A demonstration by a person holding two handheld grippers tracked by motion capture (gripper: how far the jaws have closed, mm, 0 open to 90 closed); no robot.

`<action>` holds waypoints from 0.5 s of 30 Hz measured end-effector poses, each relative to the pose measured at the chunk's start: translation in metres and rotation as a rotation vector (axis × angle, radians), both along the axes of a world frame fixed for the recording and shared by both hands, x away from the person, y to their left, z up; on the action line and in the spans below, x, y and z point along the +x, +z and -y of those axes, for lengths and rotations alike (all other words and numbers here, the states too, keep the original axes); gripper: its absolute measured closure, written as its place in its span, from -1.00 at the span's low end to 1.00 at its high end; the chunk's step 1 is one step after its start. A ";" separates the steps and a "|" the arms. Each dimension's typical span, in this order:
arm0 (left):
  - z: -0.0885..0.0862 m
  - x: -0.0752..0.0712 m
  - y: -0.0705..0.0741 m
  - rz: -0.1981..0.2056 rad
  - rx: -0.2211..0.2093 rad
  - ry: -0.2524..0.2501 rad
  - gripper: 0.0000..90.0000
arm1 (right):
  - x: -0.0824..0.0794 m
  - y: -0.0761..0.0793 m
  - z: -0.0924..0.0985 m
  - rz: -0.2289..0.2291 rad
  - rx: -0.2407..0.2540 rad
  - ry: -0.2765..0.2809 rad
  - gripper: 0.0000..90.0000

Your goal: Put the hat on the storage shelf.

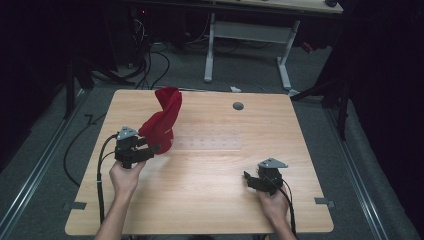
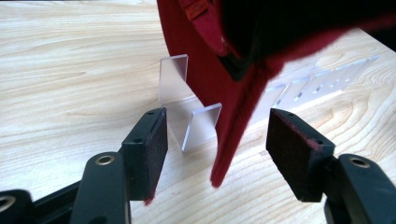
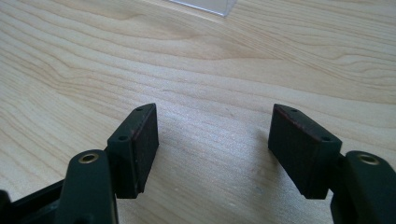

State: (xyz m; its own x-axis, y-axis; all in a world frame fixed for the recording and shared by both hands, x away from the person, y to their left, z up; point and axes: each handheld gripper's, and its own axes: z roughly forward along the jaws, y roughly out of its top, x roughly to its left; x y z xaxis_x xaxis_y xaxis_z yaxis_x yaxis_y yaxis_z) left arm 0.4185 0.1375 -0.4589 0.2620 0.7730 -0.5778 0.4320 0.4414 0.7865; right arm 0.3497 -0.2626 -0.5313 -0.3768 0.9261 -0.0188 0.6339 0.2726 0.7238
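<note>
Hanging between the left gripper's [image 2: 217, 140] wide fingers, untouched, the red cap's [image 2: 243, 107] brim.

Bright table, dark surroundings, soft focus

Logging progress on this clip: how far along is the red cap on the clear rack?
Done: the red cap stands upright in the clear slotted rack on the table. In hand: the left hand-held gripper is open, with the cap's brim between its pads but untouched. The right hand-held gripper is open over bare wood. Left: probably just backing the left one away, if the cap stands unaided.
</note>
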 end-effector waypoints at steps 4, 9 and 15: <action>0.001 -0.005 0.001 0.003 0.028 -0.003 -0.16 | 0.000 0.000 0.000 0.000 0.000 0.000 -0.26; 0.001 -0.013 0.002 0.017 0.039 -0.012 -0.16 | 0.000 0.000 0.000 0.000 0.000 0.000 -0.26; -0.001 -0.023 0.001 0.011 0.012 -0.008 -0.17 | 0.000 0.000 0.000 0.000 0.000 0.000 -0.26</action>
